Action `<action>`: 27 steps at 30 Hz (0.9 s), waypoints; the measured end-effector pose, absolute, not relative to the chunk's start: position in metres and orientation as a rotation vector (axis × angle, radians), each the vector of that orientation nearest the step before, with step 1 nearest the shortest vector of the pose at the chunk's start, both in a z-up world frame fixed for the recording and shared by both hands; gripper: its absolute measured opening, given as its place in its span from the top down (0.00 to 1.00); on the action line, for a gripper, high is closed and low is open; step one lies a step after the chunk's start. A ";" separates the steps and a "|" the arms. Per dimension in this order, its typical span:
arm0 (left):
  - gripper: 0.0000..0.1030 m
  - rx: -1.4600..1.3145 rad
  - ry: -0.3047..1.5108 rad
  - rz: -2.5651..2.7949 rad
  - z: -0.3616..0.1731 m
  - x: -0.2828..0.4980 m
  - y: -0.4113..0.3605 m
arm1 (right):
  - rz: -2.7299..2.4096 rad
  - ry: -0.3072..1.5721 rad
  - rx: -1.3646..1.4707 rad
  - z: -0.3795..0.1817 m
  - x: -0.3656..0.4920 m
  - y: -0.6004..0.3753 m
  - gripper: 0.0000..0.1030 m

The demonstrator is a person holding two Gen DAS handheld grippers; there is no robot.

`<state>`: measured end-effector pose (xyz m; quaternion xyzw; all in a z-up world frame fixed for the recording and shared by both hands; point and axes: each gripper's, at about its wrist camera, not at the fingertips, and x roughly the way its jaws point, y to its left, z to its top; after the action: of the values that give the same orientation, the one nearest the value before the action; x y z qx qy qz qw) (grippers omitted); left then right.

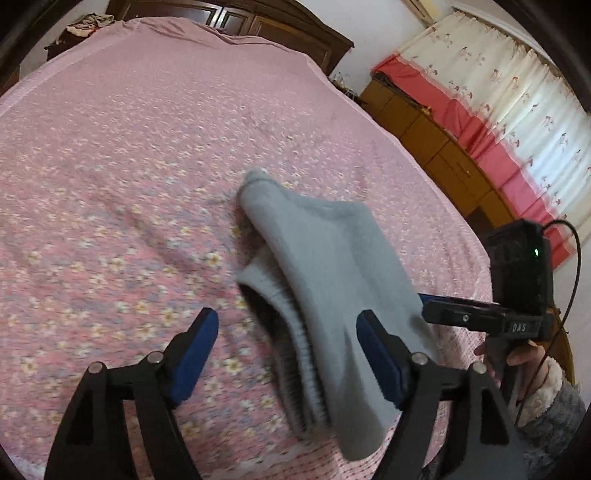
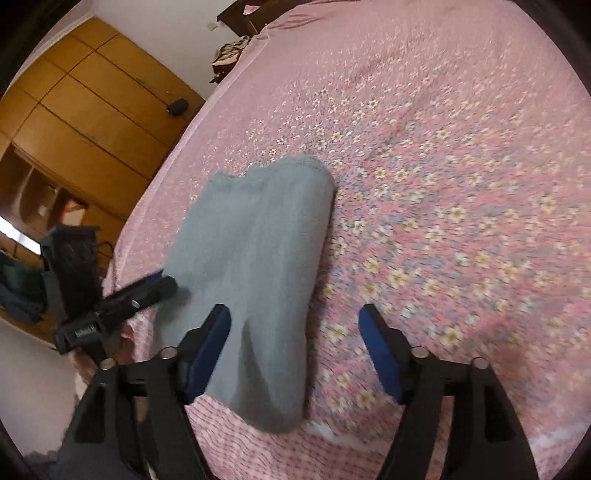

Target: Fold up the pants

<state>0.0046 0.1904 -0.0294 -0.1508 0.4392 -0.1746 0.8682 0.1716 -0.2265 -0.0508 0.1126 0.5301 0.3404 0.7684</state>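
The grey pants (image 1: 325, 266) lie folded into a thick bundle on the pink flowered bedsheet (image 1: 110, 184), ribbed waistband toward the near edge. My left gripper (image 1: 287, 314) is open, its jaws wide apart over the near end of the bundle, the right pad beside the cloth. In the right wrist view the pants (image 2: 258, 240) stretch away from the near bed edge. My right gripper (image 2: 293, 310) is open, its left finger over the cloth and its right finger over bare sheet (image 2: 443, 184). Each gripper shows in the other's view: the right (image 1: 428, 306) and the left (image 2: 162, 282).
A dark wooden headboard (image 1: 258, 22) stands at the far end of the bed, with a heap of clothes (image 1: 86, 26) at its corner. Wooden cabinets (image 1: 436, 147) and a curtain (image 1: 517, 92) line one side, a wardrobe (image 2: 74, 110) the other. A hand in a fluffy sleeve (image 1: 524, 362) holds the right gripper.
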 end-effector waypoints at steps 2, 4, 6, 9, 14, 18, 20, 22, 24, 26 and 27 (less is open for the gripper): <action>0.22 -0.323 0.914 -0.355 -0.023 0.003 0.195 | 0.737 1.156 0.250 -0.055 0.167 -0.233 0.27; 0.22 -0.322 0.909 -0.345 -0.023 -0.002 0.200 | 0.737 1.155 0.248 -0.054 0.162 -0.250 0.27; 0.22 -0.310 0.891 -0.338 -0.022 -0.011 0.204 | 0.738 1.151 0.248 -0.055 0.156 -0.262 0.27; 0.20 -0.281 0.872 -0.319 -0.029 -0.019 0.206 | 0.755 1.139 0.283 -0.059 0.150 -0.277 0.27; 0.17 -0.286 0.877 -0.310 -0.042 -0.025 0.201 | 0.843 1.207 0.436 -0.081 0.151 -0.295 0.27; 0.17 -0.311 0.881 -0.322 -0.049 -0.033 0.201 | 0.883 1.204 0.449 -0.086 0.144 -0.294 0.44; 0.17 -0.309 0.881 -0.323 -0.051 -0.039 0.199 | 0.865 1.211 0.455 -0.091 0.145 -0.290 0.62; 0.17 -0.308 0.886 -0.324 -0.053 -0.041 0.196 | 0.833 1.245 0.461 -0.097 0.149 -0.286 0.68; 0.17 -0.296 0.885 -0.323 -0.053 -0.044 0.191 | 0.813 1.260 0.549 -0.100 0.145 -0.292 0.74; 0.17 -0.288 0.874 -0.326 -0.053 -0.045 0.186 | 0.779 1.269 0.677 -0.103 0.138 -0.295 0.76; 0.17 -0.290 0.875 -0.326 -0.054 -0.045 0.186 | 0.758 1.280 0.716 -0.105 0.136 -0.300 0.76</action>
<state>-0.0452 0.1858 -0.0536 -0.1393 0.4203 -0.1568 0.8828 0.1358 -0.2997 -0.1051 0.3186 0.5699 0.3372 0.6782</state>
